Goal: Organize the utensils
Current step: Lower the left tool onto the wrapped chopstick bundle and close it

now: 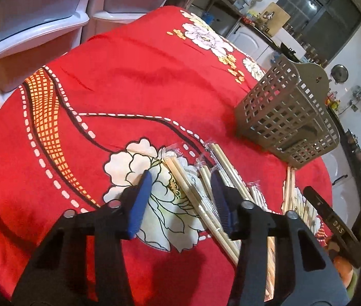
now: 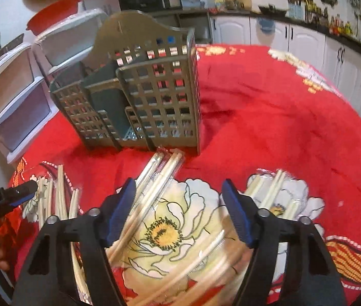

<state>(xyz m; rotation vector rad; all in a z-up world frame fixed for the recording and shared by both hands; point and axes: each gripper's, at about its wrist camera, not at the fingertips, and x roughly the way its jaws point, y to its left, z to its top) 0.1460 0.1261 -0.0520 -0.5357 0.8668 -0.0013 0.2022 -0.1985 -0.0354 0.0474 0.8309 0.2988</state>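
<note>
Wooden chopsticks (image 2: 155, 178) in clear wrappers, scattered on red floral tablecloth (image 2: 269, 117), long axes mostly running toward grey slotted caddy (image 2: 139, 102). Nearest pair angled with tips almost touching caddy's base. Caddy upright, nothing visible inside. Right gripper (image 2: 179, 214) spread wide above pairs, clasping nothing. Left gripper (image 1: 181, 201) likewise parted, straddling a wrapped pair (image 1: 193, 193) lying diagonally.

Red tablecloth (image 2: 269, 117): caddy (image 2: 139, 97), chopsticks (image 2: 155, 178)

Wrapped chopsticks (image 2: 155, 178) scattered flat, grey slotted caddy (image 2: 139, 102) upright — beside them
</note>
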